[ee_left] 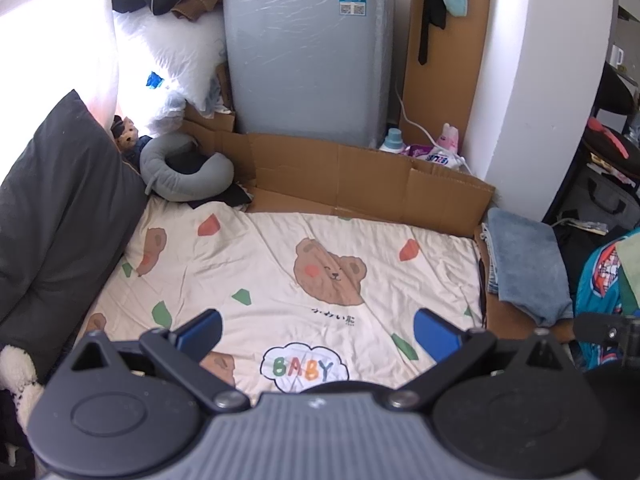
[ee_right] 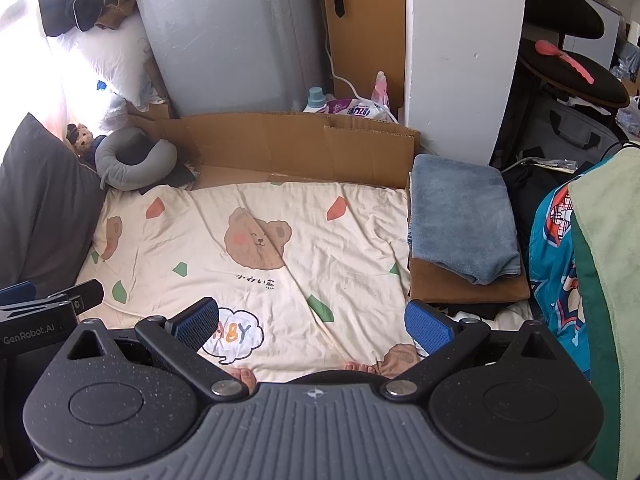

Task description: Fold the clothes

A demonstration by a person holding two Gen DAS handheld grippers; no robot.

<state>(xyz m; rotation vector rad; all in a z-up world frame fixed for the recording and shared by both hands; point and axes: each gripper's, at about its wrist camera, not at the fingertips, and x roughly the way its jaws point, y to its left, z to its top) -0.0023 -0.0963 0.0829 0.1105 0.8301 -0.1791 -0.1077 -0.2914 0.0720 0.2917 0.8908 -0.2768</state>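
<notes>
Both grippers hover spread over a bear-print sheet, nothing grasped.

Left wrist view: the left gripper has its jaws released above the cream sheet; a folded blue towel lies at three o'clock on cardboard.
Right wrist view: the right gripper is likewise spread and bare; the towel sits at two o'clock, and teal and green clothes hang at three o'clock.

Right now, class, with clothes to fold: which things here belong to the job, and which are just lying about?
Job: blue towel, brown cloth beneath it, green garment, left gripper, right gripper.
Lying about: neck pillow, teddy, detergent bottle, cardboard.
</notes>
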